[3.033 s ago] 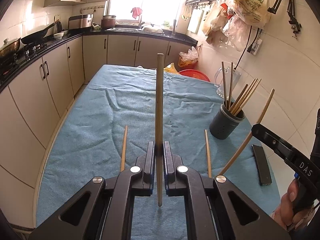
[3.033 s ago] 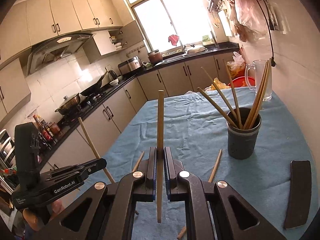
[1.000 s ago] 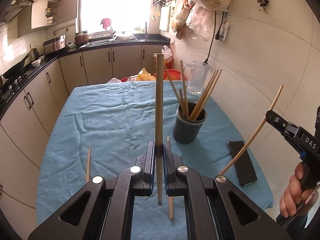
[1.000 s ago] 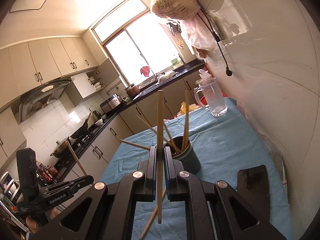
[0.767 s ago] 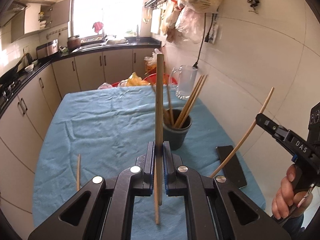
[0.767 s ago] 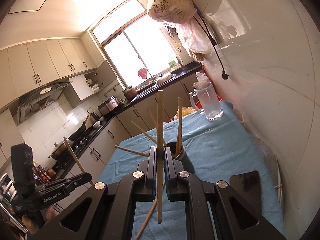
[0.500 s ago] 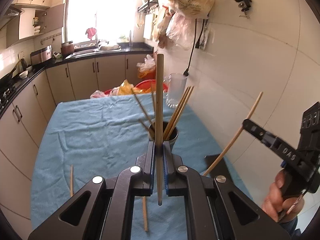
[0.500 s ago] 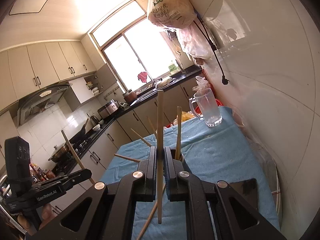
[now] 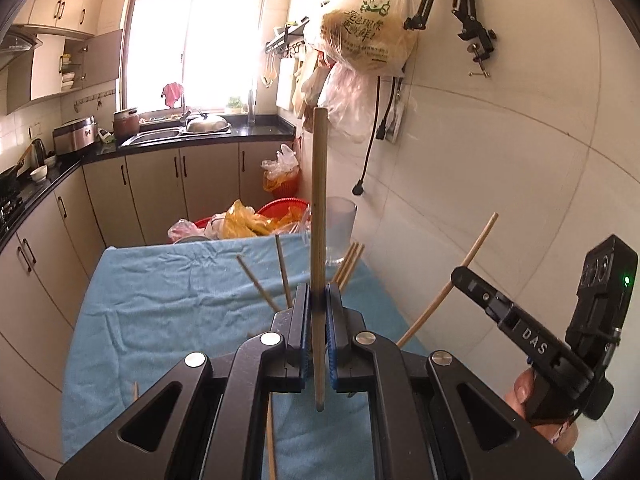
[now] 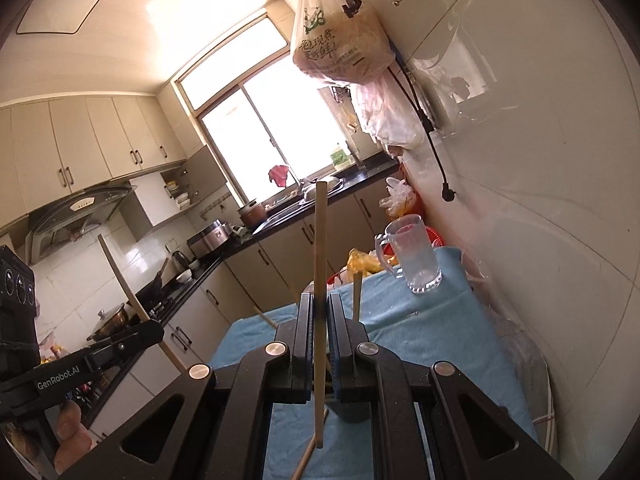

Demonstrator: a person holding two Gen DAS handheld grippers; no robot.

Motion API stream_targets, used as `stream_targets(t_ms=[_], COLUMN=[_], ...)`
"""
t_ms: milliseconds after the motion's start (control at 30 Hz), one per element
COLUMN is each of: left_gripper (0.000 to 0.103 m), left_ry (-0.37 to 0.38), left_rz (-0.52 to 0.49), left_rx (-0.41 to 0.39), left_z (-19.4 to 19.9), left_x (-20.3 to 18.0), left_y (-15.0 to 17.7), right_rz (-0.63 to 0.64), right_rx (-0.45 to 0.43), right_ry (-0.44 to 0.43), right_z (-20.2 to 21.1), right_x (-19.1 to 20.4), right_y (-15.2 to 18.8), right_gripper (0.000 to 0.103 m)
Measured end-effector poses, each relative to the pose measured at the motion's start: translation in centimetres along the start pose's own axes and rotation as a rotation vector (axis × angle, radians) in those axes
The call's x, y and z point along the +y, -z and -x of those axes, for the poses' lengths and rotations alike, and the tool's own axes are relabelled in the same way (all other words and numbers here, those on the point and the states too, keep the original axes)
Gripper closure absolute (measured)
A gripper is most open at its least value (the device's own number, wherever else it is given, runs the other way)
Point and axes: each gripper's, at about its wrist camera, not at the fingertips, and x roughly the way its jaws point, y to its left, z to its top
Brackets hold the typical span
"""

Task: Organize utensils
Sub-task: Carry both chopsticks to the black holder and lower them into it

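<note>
Above the blue-clothed table (image 9: 168,304), you hold one chopstick upright in each clamped gripper.

Through the left wrist view, your left gripper (image 9: 319,308) pinches its chopstick (image 9: 319,216); the right gripper (image 9: 496,308), marked "DAS", stands by the tiled wall. Through the right wrist view, your right gripper (image 10: 319,312) pinches a chopstick (image 10: 320,264) before the glass mug (image 10: 416,258); "GenRobot.AI" marks the other gripper.

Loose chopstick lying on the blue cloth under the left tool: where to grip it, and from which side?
Probably mid-shaft, from straight above, jaws across its width. The loose chopstick lies flat on the blue cloth and is thin, so a side approach has nothing to pinch. The left tool is shut on a held chopstick, which must go first.
</note>
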Motion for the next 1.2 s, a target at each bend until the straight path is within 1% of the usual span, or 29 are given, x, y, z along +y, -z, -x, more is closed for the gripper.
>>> stream_targets(t_ms=[267, 467, 633, 833, 1033, 1200], left_gripper=[0.096, 0.096, 0.096, 0.096, 0.096, 0.096], left_ry=[-0.011, -0.008, -0.006, -0.007, -0.004, -0.015], left_rz=[0.024, 0.062, 0.085, 0.090, 0.098, 0.078], left_rx=[-0.013, 0.004, 0.020, 0.035, 0.047, 0.058], left_z=[-3.2, -6.1, -7.8, -9.7, -11.1, -12.2], left_x=[0.3, 1.7, 2.4, 3.0, 3.9, 4.2], left_y=[-1.8, -2.6, -2.4, -1.5, -0.8, 0.3], right_rz=[-0.007, 0.006, 0.030, 0.044, 0.053, 0.074], right_rx=[-0.012, -0.008, 0.001, 0.025, 0.068, 0.108], right_ry=[0.024, 0.038, 0.052, 0.073, 0.089, 0.105], right_z=[-2.3, -4.5, -6.4, -8.7, -11.0, -12.3], right_x=[-0.4, 0.2, 0.5, 0.2, -0.1, -0.2], right_y=[-1.5, -2.4, -2.9, -2.3, -0.9, 0.5], right_gripper=[0.096, 0.096, 0.096, 0.096, 0.096, 0.096])
